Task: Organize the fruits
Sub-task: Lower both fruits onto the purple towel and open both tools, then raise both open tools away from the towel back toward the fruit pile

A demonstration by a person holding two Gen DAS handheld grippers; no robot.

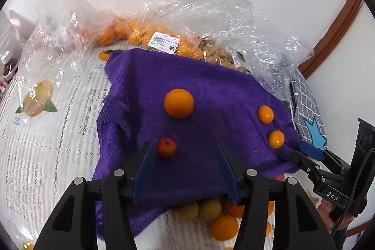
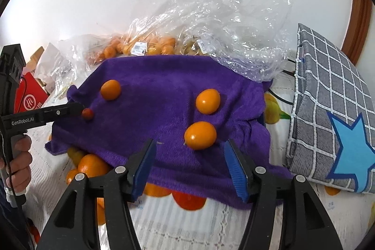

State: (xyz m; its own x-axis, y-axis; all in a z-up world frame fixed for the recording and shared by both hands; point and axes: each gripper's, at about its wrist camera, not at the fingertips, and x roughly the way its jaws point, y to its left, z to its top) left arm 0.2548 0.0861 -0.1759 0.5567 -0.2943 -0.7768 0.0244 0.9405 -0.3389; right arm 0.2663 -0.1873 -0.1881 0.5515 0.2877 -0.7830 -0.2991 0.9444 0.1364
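1. Your left tool [image 1: 185, 151] is pointing down over the purple towel [image 1: 211, 90], its blue pads standing partly apart and gripping nothing.
2. The small red fruit [image 1: 166, 147] is lying on the towel just beside the left pad's tip, on its inner side; whether it is touching the pad, you cannot tell.
3. The large orange [image 1: 179, 103] is sitting on the towel ahead of this tool, well beyond the pads.
4. 2 small oval orange fruits are lying to the right of your left tool, the farther one [image 1: 265, 114] and the nearer one [image 1: 276, 139] close together near the towel's right edge.
5. Your right tool [image 2: 189, 151] is likewise hanging over the towel's near edge with its pads partly apart and nothing between them.
6. In the right wrist view the nearer oval fruit is resting just ahead of the gap, closer to the right pad, and the farther one is lying beyond it.
7. More oranges and yellow fruits [image 1: 208, 210] are peeking out from under the towel's near edge, below both tools.
8. Clear plastic bags [image 1: 234, 22] holding oranges, one with a price label [image 1: 165, 42], are sitting beyond the towel against the wall.
9. A grey checked cushion [image 2: 328, 97] with a blue star is leaning to the right of your right tool.
10. The towel is lying on a white lace cloth [image 1: 46, 144] printed with fruit pictures.
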